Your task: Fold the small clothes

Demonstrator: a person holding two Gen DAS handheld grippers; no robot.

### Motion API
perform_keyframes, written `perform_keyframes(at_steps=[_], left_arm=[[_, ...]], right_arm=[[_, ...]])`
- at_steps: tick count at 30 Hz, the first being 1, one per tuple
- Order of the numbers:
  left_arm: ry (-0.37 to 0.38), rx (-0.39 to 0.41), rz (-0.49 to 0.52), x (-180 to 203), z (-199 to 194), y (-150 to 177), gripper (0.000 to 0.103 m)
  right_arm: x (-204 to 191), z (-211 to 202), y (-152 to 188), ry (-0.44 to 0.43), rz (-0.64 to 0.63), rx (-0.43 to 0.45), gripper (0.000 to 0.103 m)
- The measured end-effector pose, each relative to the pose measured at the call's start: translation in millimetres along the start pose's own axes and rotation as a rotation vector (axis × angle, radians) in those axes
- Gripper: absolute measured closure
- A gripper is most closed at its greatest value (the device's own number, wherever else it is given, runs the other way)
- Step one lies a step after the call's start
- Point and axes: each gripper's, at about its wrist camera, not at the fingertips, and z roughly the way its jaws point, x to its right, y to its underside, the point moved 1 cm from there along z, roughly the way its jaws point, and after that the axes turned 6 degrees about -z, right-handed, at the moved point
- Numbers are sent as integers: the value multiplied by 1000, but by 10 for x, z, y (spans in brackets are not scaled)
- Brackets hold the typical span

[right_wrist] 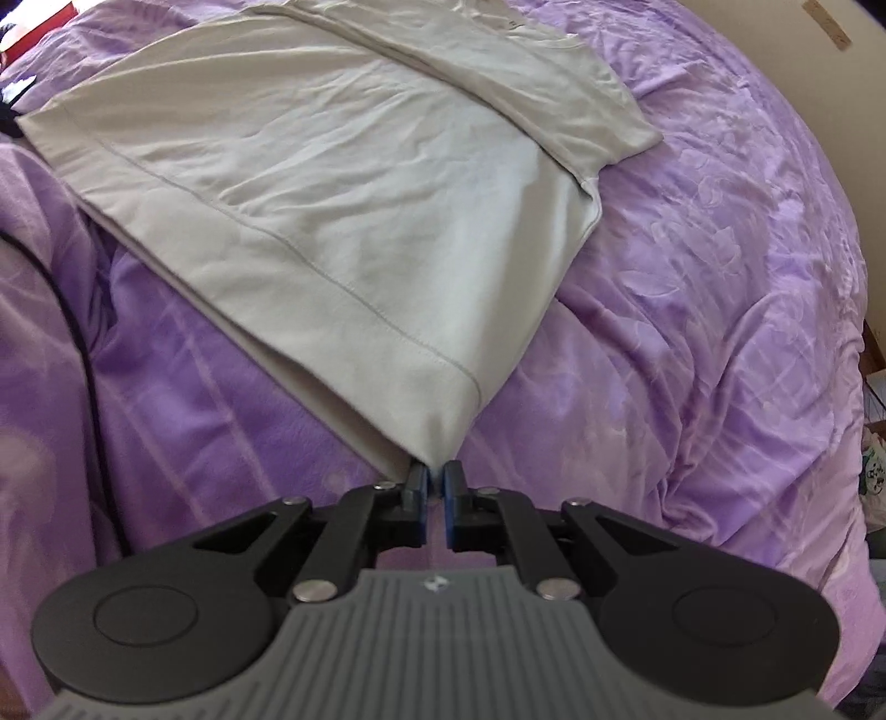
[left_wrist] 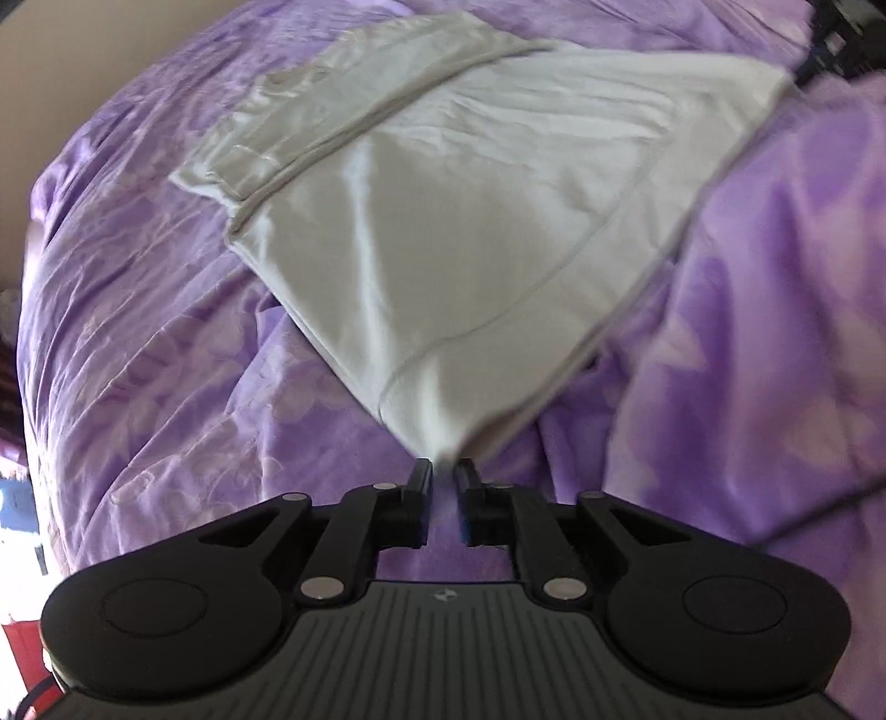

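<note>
A cream T-shirt point(left_wrist: 498, 199) lies on a purple bedspread point(left_wrist: 166, 360), with one side and sleeve point(left_wrist: 343, 105) folded over its body. My left gripper point(left_wrist: 444, 471) is shut on one corner of the bottom hem. The cloth is drawn to a taut point between the fingertips and lifts off the bed. In the right wrist view the same T-shirt point(right_wrist: 310, 183) stretches away, with the folded part point(right_wrist: 554, 77) at the far right. My right gripper point(right_wrist: 436, 471) is shut on the other hem corner. The hem between both corners is pulled straight.
The rumpled bedspread point(right_wrist: 692, 332) spreads out on all sides of the shirt. A black cable point(right_wrist: 72, 310) runs over it at the left of the right wrist view. A dark shape point(left_wrist: 841, 39) sits at the far hem corner. A red object point(left_wrist: 16, 637) shows beyond the bed edge.
</note>
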Motion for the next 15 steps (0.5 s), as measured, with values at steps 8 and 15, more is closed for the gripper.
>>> perform_keyframes(at_steps=[8,15], left_arm=[[-97,111,178,202,-212,-97,62],[-143,125,323,387,-27,-195,51]], right_arm=[[-186,-373,-88,68,-147,84,72],[-391,-238,-238,85,-306,63,72]])
